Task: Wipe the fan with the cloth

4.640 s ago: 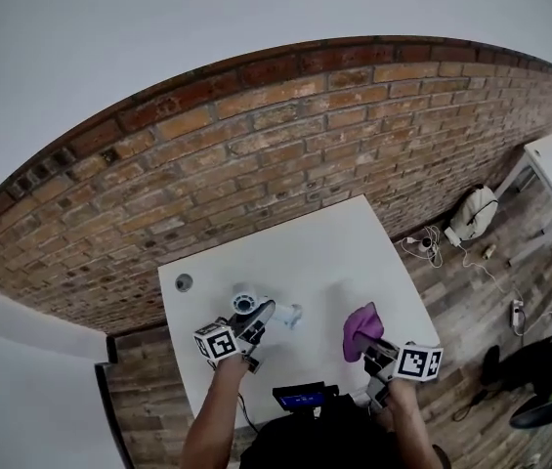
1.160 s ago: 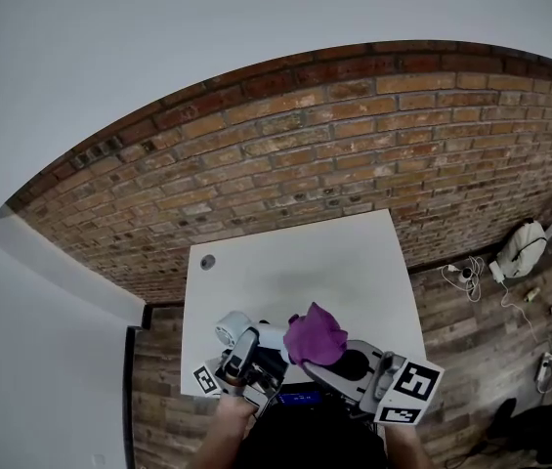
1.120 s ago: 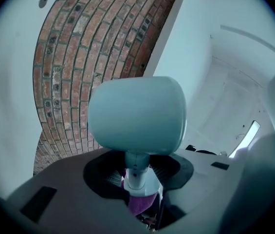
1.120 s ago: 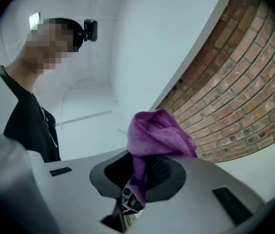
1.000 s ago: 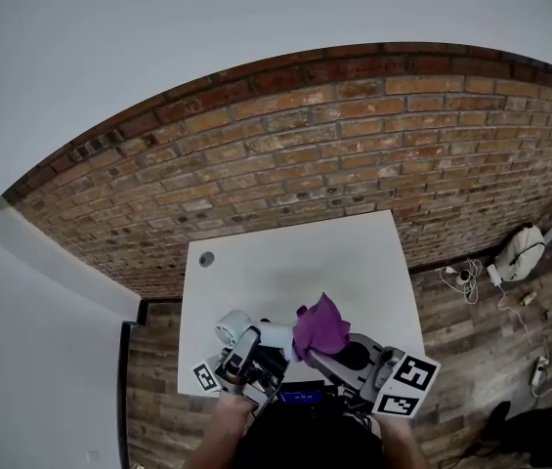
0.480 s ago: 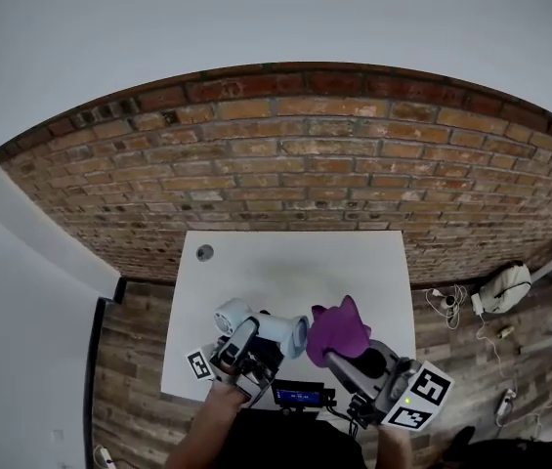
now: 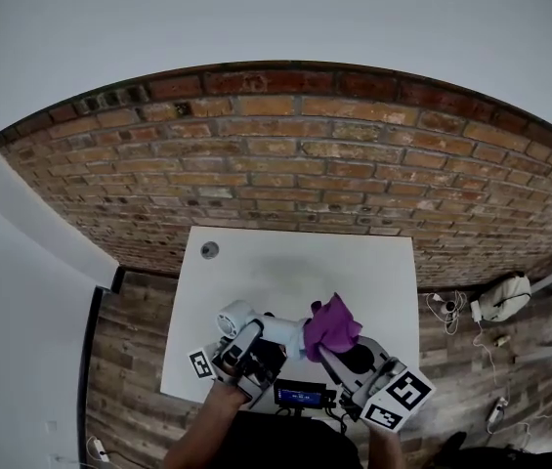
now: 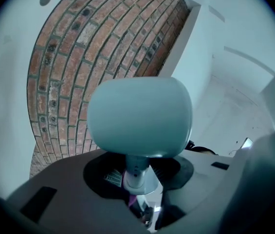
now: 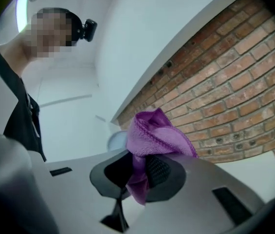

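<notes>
The person's left forearm (image 7: 205,426) reaches up to the left gripper (image 7: 254,340), whose marker cube (image 7: 202,364) sits at its outer side. Its jaws stand partway closed and clamp the narrow stem of a small pale blue-white handheld fan (image 7: 256,325). In the left gripper view the pads press on that stem from both sides, and the fan's rounded head (image 8: 139,118) rises above the left gripper (image 8: 139,175), tilted upward toward the brick wall.

Just to the right, the right gripper (image 7: 339,350) has its jaws closed on a bunched purple microfibre cloth (image 7: 331,324). In the right gripper view the cloth (image 9: 156,135) is pinched between the dark ribbed pads of the right gripper (image 9: 139,174). A tail hangs below them and a puffed fold stands above. A bit of the pale fan (image 9: 118,140) shows behind the cloth. From overhead, the cloth lies against the fan's right end, both held in the air over the near part of the table.

Between the two grippers, at the table's near edge, sits a small dark device with a blue lit display (image 7: 300,395).

The white rectangular table (image 7: 305,262) has a round grey cable hole (image 7: 209,250) near its far left corner. Behind it runs a red brick wall (image 7: 285,164). To the right, on the wood plank floor (image 7: 471,360), lie white cables (image 7: 446,306) and a white rounded object (image 7: 505,296).
</notes>
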Demonstrator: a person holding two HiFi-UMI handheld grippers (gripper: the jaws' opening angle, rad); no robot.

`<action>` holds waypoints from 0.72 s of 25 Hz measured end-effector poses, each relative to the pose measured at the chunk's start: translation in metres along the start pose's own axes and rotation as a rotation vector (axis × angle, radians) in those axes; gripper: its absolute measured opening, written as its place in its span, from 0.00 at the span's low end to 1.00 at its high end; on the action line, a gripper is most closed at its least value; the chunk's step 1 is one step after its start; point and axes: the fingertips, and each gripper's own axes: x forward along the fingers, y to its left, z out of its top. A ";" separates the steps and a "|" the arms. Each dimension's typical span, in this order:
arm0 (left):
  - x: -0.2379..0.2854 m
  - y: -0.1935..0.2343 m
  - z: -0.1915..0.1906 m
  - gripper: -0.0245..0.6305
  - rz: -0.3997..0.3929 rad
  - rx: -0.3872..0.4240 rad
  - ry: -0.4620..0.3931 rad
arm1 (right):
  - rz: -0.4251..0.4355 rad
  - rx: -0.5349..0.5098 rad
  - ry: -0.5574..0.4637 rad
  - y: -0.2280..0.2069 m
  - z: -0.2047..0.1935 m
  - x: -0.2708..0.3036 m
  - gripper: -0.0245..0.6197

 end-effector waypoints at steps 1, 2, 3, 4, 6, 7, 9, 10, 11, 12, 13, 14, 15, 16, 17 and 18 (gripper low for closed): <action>-0.001 0.000 0.001 0.28 0.002 0.001 0.003 | -0.063 0.006 0.027 -0.017 -0.008 -0.001 0.11; -0.002 0.001 0.001 0.28 0.005 0.006 0.010 | -0.120 0.016 0.054 -0.031 -0.015 -0.003 0.11; -0.003 0.001 0.001 0.28 0.009 0.011 0.017 | -0.161 0.033 0.072 -0.042 -0.020 -0.006 0.11; -0.004 0.001 0.001 0.28 0.013 0.016 0.023 | -0.180 0.054 0.075 -0.048 -0.022 -0.010 0.11; -0.005 0.001 0.002 0.28 0.024 0.028 0.033 | -0.149 0.097 0.039 -0.046 -0.016 -0.016 0.11; -0.006 0.002 0.003 0.28 0.031 0.034 0.037 | -0.099 0.116 0.006 -0.037 -0.008 -0.018 0.11; -0.007 0.003 0.003 0.28 0.043 0.040 0.042 | 0.047 0.139 -0.059 -0.010 0.011 -0.018 0.11; -0.008 0.004 0.003 0.28 0.047 0.040 0.046 | 0.120 0.139 -0.077 0.005 0.017 -0.016 0.11; -0.008 0.004 0.001 0.28 0.049 0.040 0.051 | 0.174 0.130 -0.081 0.017 0.020 -0.012 0.11; -0.008 0.004 -0.001 0.28 0.049 0.039 0.057 | 0.202 0.116 -0.074 0.025 0.020 -0.008 0.11; -0.007 0.004 -0.003 0.28 0.046 0.036 0.063 | 0.207 0.105 -0.066 0.027 0.017 -0.003 0.11; -0.007 0.003 -0.005 0.28 0.044 0.032 0.068 | 0.198 0.108 -0.066 0.025 0.013 0.001 0.11; -0.008 0.002 -0.006 0.28 0.041 0.028 0.072 | 0.185 0.129 -0.075 0.019 0.010 0.003 0.11; -0.009 0.002 -0.006 0.28 0.040 0.024 0.076 | 0.166 0.159 -0.083 0.010 0.005 0.004 0.11; -0.011 0.001 -0.006 0.28 0.039 0.025 0.082 | 0.136 0.184 -0.077 -0.001 -0.002 0.006 0.11; -0.013 0.000 -0.005 0.28 0.038 0.030 0.091 | 0.090 0.199 -0.048 -0.015 -0.013 0.008 0.11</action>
